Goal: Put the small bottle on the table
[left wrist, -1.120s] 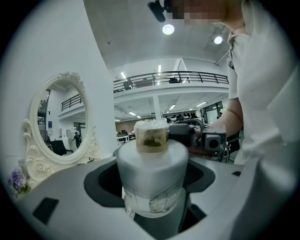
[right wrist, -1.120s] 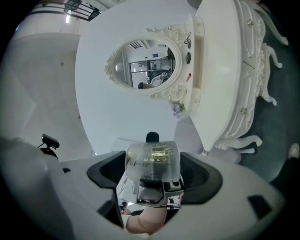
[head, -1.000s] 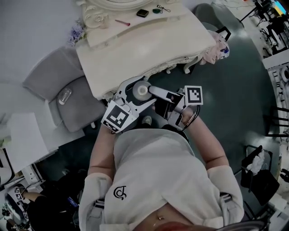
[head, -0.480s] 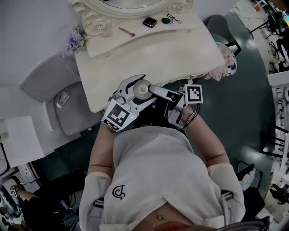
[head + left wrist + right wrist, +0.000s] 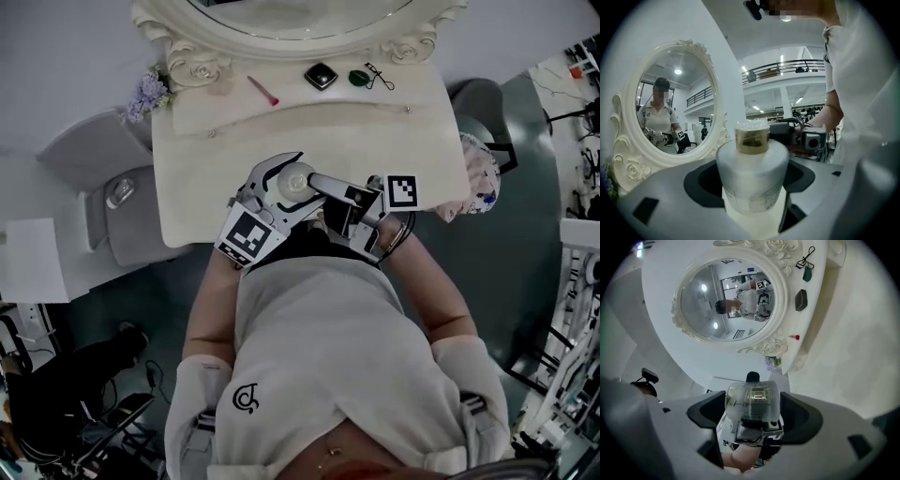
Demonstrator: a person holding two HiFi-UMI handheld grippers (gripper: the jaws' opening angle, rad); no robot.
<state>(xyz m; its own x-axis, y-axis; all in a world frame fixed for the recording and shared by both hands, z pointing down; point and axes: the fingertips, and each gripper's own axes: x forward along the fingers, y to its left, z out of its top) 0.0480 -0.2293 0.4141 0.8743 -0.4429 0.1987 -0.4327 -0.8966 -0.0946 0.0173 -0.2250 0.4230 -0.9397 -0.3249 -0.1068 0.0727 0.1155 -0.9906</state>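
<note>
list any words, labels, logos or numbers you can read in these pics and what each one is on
No word or number reads clearly in any view.
On the shirt: a curled logo mark resembling "C", with no words.
On the small bottle: faint print low on its body, too blurred to read.
On the marker cubes: black-and-white square patterns only, no letters.

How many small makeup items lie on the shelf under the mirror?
4: pink stick left, black compact centre, green piece and black wire tool right. More may be hidden.

Small bottle (image 5: 295,182) above table (image 5: 202,173) front edge, mirror (image 5: 300,13) behind, chair (image 5: 117,220) left
</note>
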